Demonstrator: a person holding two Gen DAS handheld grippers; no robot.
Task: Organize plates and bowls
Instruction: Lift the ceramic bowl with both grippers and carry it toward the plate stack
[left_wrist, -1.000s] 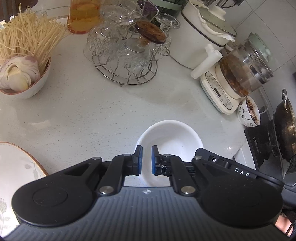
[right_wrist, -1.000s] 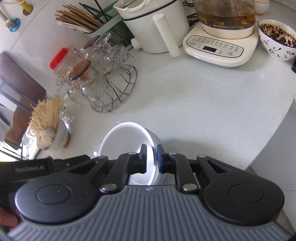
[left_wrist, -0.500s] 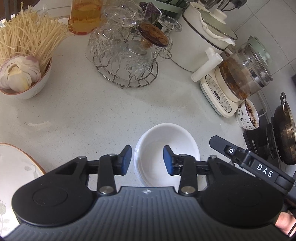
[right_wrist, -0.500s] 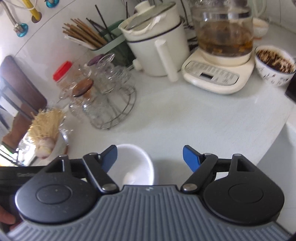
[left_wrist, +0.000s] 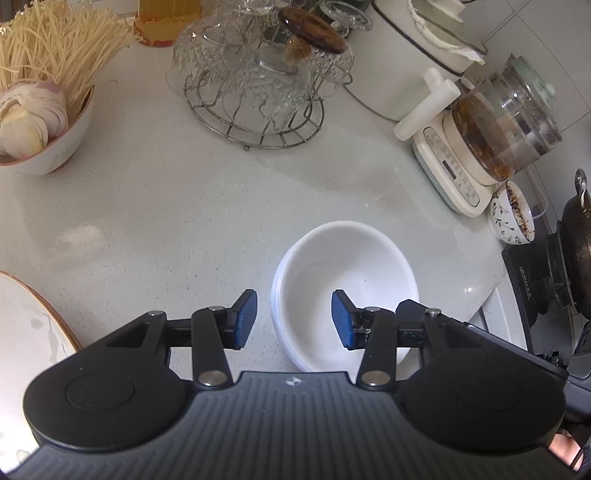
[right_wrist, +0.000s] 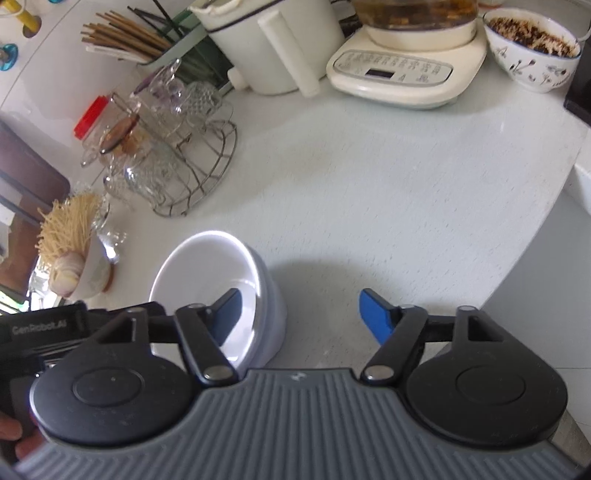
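Now both tools (left_wrist: 294, 319) (right_wrist: 299, 317) wide, empty.

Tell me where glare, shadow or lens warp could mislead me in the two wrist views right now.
Left wrist view: a glare patch lies on the speckled white countertop and fisheye bends its edges. The stacked white ceramic bowls look sharp below the open left gripper. Right wrist view: the bowls' rim is blown out, and a soft shadow falls on the counter ahead of the open right gripper.

Plain white bowls (left_wrist: 347, 280) sit lower centre on a pale speckled tabletop (left_wrist: 184, 206). Fingers (left_wrist: 243, 317) carry blue pads. At right, a white bowl with dark floral sprigs (right_wrist: 535, 70); a gold-rimmed plate (left_wrist: 26, 325) lower left.
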